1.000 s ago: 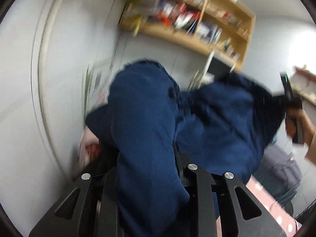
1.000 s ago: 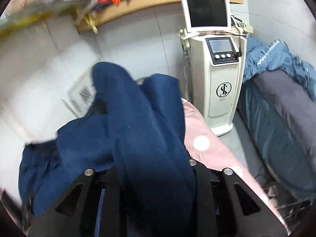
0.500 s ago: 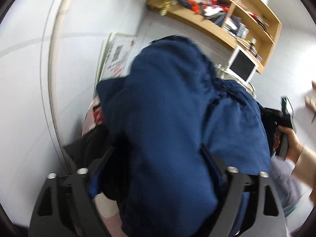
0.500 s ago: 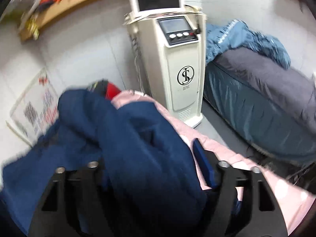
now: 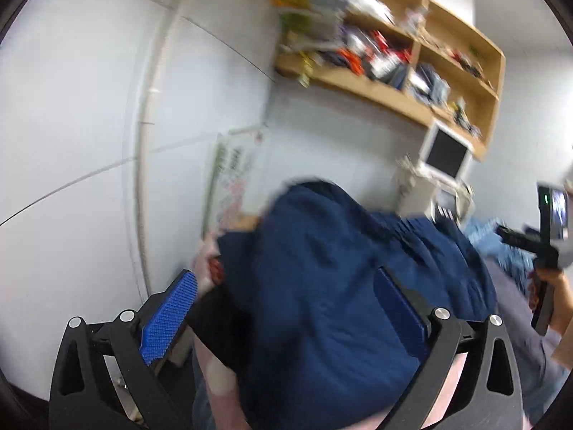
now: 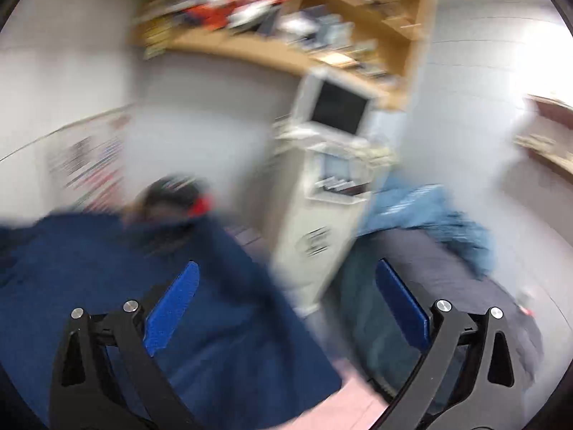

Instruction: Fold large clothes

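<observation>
Both grippers are standing spread wide, gripping nothing. The left gripper (image 5: 286,308) is hovering with the navy garment (image 5: 340,286) bunched in a mound right between and ahead of its fingers, cloth draping over the right one. The right gripper (image 6: 286,297) is sitting with the garment's edge lying below and to the left of it on the pink surface (image 6: 343,401), the white machine (image 6: 322,197) ahead. It looks like a re-grip step: best to pick two clear corners or hems, pinch a single layer, and spread it flat first.
</observation>
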`<state>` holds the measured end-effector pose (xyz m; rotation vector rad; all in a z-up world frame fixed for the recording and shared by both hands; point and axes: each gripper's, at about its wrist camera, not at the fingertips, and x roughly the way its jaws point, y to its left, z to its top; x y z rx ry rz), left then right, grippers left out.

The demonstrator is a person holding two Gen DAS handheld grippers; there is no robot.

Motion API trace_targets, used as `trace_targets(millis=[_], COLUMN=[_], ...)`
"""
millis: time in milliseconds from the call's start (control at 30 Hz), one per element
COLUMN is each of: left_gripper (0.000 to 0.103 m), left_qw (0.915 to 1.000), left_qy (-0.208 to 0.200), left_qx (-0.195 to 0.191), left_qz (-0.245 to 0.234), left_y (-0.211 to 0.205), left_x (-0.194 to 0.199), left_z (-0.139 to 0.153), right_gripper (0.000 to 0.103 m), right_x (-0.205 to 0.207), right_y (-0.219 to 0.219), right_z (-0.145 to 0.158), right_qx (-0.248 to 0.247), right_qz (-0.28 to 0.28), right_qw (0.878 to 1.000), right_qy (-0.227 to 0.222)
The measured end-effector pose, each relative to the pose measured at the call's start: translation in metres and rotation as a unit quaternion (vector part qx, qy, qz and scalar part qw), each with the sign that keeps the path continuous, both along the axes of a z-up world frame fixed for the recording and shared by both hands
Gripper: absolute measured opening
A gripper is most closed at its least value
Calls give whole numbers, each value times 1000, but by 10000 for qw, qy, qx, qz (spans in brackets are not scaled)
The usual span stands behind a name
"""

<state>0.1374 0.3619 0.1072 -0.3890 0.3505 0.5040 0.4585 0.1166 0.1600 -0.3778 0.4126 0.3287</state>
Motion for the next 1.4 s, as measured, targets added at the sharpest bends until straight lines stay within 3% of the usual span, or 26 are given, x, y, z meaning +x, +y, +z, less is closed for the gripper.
trace_targets(millis=[100,167,300,467,700,1400], left_gripper=[97,97,97,97,97,97], left_qw=[9976,9929,9863,9815,9780,9745], left_qy=[589,867,1281,1599,1861,2033], left_qx=[-157,-285,-150,65,-134,-110], left_qz=[-336,-765,-1025,-1052,-930,-944], left_y=[-37,-65,-103,-129,-133,-133], left_x=[15,22,23,24,29,35], left_z=[-4,-9,-21,-24,-26,-34], right_gripper=[97,97,97,97,97,97], right_x=[-39,-62,-81,-100,-115,-119], right_y=[2,-6,-32,-59,-54,-30], right_z=[-15,-26,-40,-44,-42,-60], right_qx=[-91,0,439,516,250,-45], right_qz=[538,681,652,576,845,1170], right_qw=[9954,9906,9782,9774,9786,9734], right_qy=[782,1183,1921,1966,1858,1967])
